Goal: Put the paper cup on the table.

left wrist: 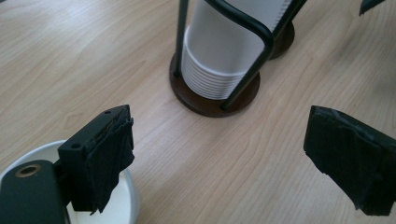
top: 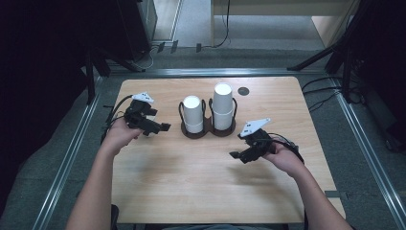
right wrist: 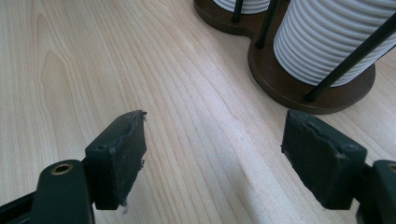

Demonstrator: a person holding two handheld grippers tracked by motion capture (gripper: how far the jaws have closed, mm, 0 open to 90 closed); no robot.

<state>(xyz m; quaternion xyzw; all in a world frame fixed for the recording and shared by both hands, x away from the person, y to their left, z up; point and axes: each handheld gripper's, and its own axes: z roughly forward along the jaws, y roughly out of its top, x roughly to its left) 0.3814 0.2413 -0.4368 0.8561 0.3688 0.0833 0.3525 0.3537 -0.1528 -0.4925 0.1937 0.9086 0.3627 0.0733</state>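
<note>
Your forearms enter from the bottom of the high view, each hand holding a gripper over a light wooden table (top: 158, 191).

Nearest you, in the lower right of centre, your right gripper (top: 238, 155) hovers with its jaws spread wide and nothing between them. In the right gripper view, bare wood shows in the gap, and the dark wooden cup holder (right wrist: 322, 95) sits in the upper right of the frame, ahead and off to one side.

Slightly farther up, at the left of the high view, your left gripper (top: 162, 128) is also wide open and grips nothing. In the left gripper view, a single white paper cup (left wrist: 122, 205) stands rim-up in the lower left corner, just under and beside one jaw; whether the jaw touches the rim cannot be told.

Farthest, at the centre of the table, the holder carries two upright stacks of white cups: a shorter stack (top: 193, 114) on the left and a taller stack (top: 223, 106) on the right, each caged by black wire loops. Their long axes are vertical.

The left gripper lies nearer the shorter stack, which sits to its right in the high view; the right gripper sits below and right of the taller stack.
</note>
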